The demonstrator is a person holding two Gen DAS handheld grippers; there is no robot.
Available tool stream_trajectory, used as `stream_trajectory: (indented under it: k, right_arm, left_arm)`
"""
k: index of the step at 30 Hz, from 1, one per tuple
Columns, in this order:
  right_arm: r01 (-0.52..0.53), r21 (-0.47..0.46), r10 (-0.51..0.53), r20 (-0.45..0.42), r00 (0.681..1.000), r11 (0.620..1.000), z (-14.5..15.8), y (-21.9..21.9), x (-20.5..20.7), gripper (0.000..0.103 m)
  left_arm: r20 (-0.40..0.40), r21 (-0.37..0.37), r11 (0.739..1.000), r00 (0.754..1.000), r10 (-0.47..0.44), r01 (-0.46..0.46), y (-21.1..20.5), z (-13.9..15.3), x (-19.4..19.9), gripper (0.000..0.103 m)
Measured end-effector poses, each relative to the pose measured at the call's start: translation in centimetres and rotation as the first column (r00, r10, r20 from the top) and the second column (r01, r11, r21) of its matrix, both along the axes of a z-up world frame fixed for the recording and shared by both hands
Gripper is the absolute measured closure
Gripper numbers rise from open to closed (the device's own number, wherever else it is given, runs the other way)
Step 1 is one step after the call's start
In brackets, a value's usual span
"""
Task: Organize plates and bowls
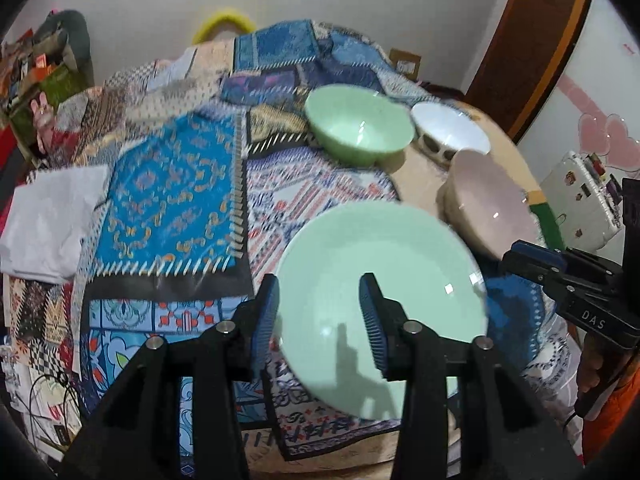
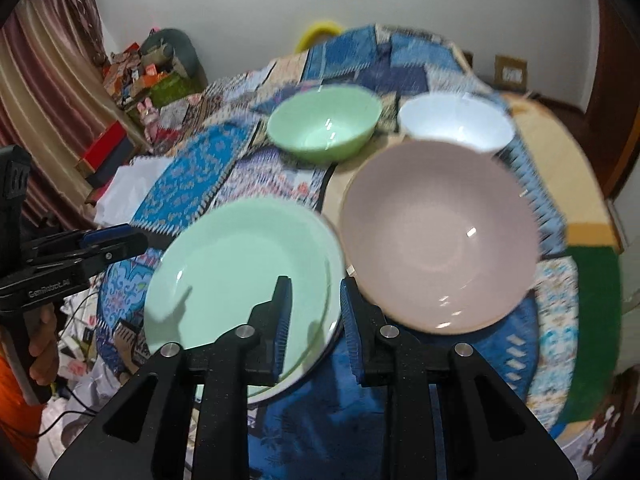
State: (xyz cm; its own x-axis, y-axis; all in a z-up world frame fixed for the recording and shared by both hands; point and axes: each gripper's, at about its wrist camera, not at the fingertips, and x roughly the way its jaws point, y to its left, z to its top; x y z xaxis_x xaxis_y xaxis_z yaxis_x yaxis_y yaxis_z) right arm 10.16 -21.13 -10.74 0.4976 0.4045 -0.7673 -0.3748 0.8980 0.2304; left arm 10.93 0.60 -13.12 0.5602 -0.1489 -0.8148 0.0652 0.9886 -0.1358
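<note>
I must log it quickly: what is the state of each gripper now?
Left gripper: open, holding nothing, at the green plate rim.
Right gripper: open, holding nothing, at the same plate's rim.

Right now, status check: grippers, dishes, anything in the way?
Left gripper open, straddling green plate rim. Right gripper open at the plate's other edge. Pink bowl close beside; green bowl, white bowl behind.

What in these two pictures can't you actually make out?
- Green plate: right wrist view, its near edge is hidden behind the right gripper; a second rim may lie beneath, unclear.
- Pink bowl: left wrist view, its base is hidden behind the plate's rim.
- White bowl: its side pattern is blurred.
- Right gripper's jaws in the left wrist view: seen side-on, gap unreadable.
- Clutter at far left: too small and blurred.
</note>
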Motion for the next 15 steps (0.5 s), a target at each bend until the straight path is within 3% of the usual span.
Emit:
stream_trajectory:
  k: [4, 9, 15]
  right_arm:
    - [0.047, -0.015, -0.046, 0.071, 0.996, 0.999, 1.6, -1.7, 0.1, 0.076]
    - [0.128, -0.021, -0.124, 0.131, 0.984, 0.992, 2.9, -4.6, 0.4, 0.060]
    - [0.212, -0.038, -0.204, 0.148, 0.968, 0.977, 2.5, -7.6, 1.6, 0.048]
  left_arm:
    - [0.066, 0.016, 1.000, 0.998, -0.018, 0.017, -1.7, 2.1, 0.2, 0.046]
    - [0.115, 0.021, 0.998, 0.992, -0.054, 0.052, -4.2, 3.7, 1.5, 0.031]
    - [0.075, 0.026, 0.995, 0.992, -0.101, 0.099, -7.5, 2.7, 4.2, 0.030]
